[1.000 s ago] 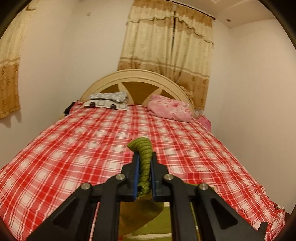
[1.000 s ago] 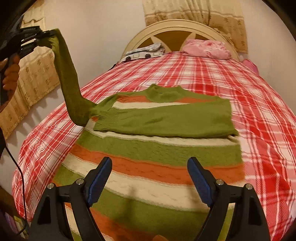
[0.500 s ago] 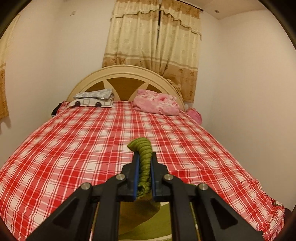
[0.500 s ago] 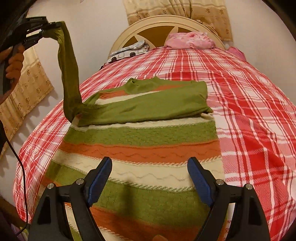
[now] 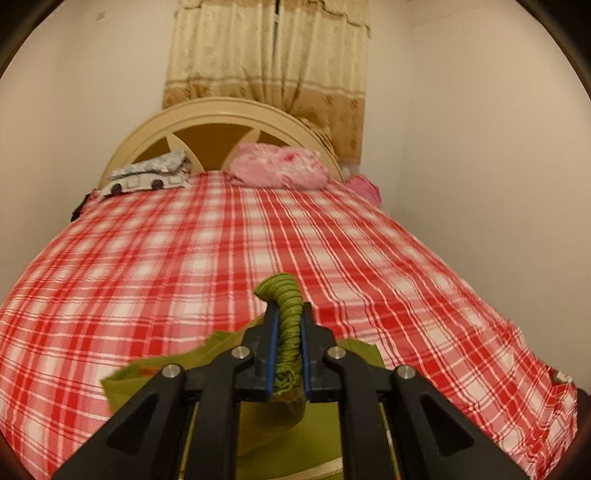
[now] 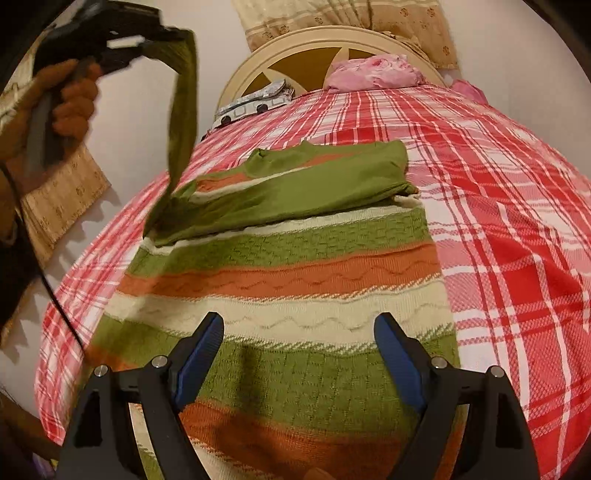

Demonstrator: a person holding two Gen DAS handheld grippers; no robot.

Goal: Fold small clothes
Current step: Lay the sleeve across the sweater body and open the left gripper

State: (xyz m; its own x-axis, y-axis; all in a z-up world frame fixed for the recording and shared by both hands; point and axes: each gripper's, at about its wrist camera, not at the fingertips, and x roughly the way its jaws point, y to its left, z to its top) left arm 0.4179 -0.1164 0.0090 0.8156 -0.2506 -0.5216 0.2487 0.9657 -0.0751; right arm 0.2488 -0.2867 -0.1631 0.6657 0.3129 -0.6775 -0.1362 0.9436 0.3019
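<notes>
A striped knit sweater (image 6: 284,280) in green, orange and cream lies flat on the red plaid bed (image 6: 517,221). One green sleeve (image 6: 295,192) is folded across its chest. My left gripper (image 5: 287,314) is shut on the cuff of the other green sleeve (image 5: 286,317) and holds it high, so the sleeve (image 6: 183,110) hangs down to the sweater's left shoulder. That gripper also shows in the right wrist view (image 6: 140,33). My right gripper (image 6: 299,332) is open and empty above the sweater's lower body.
A pink pillow (image 5: 277,168) and a folded grey-and-white cloth (image 5: 147,177) lie by the cream headboard (image 5: 218,114). Walls stand close on the left and right of the bed. Curtains (image 5: 266,51) hang behind the headboard.
My left gripper has carried the sleeve cuff to the right and forward over the sweater. The right gripper has moved closer above the sweater's body and stays open.
</notes>
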